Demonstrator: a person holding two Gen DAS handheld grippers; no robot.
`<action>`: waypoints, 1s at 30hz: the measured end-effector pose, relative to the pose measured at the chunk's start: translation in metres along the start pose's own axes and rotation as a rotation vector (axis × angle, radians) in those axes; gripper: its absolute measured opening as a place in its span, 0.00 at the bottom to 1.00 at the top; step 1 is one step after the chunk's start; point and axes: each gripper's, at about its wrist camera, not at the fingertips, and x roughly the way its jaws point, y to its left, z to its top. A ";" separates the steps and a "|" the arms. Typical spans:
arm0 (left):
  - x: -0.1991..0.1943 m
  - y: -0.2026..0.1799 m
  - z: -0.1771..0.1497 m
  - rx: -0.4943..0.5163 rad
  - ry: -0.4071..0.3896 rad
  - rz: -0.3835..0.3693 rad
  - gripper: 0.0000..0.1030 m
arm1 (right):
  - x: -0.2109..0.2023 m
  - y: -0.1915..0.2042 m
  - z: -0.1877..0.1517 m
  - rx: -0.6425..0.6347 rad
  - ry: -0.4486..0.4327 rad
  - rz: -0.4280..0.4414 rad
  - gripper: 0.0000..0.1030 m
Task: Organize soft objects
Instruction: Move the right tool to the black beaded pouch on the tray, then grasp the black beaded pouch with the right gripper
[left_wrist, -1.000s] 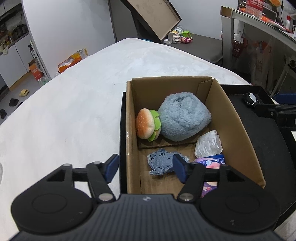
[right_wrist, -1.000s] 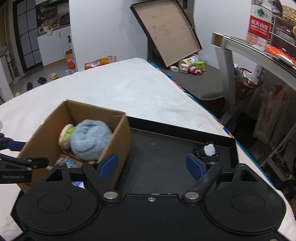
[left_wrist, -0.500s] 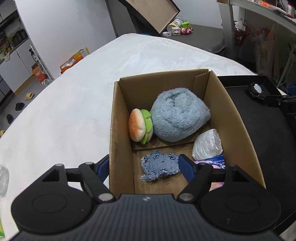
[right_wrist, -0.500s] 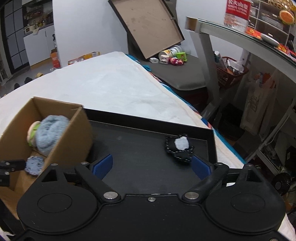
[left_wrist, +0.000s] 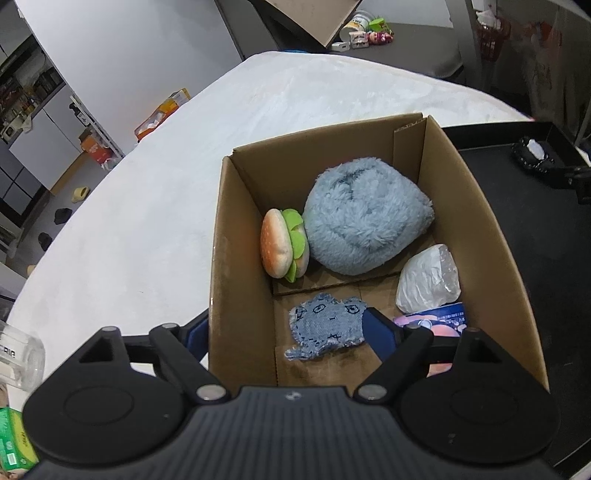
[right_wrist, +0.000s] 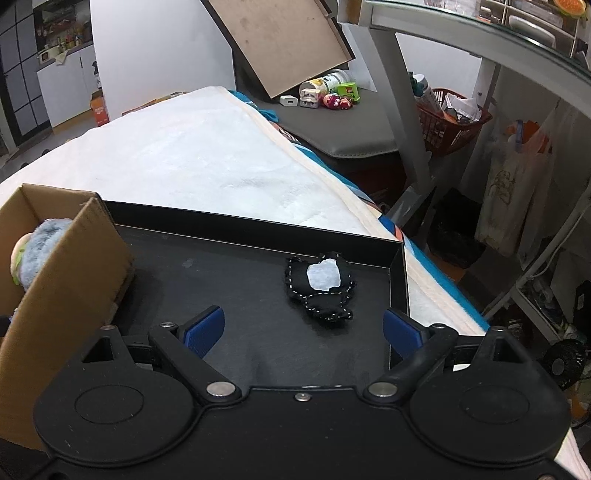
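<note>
Center frame on the tray (right_wrist: 395, 288), the black plush (right_wrist: 319, 288) looks next; right gripper (right_wrist: 303, 328) spread wide, needs lowering onto it. Left gripper (left_wrist: 291, 332) spread too.

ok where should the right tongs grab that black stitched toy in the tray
Come straight down on the black stitched toy and pinch across its narrow lower lobe. It lies flat in the black tray near the far right corner, so the walls block side approaches.
</note>
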 end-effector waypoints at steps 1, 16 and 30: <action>0.000 -0.001 0.000 0.005 0.003 0.007 0.81 | 0.002 -0.001 0.000 -0.004 -0.001 0.001 0.90; 0.007 -0.005 0.003 0.028 0.028 0.028 0.81 | 0.030 -0.014 0.002 -0.001 0.023 0.026 0.67; 0.003 0.001 0.002 0.008 0.010 0.002 0.81 | 0.022 -0.022 -0.001 0.018 0.013 0.064 0.04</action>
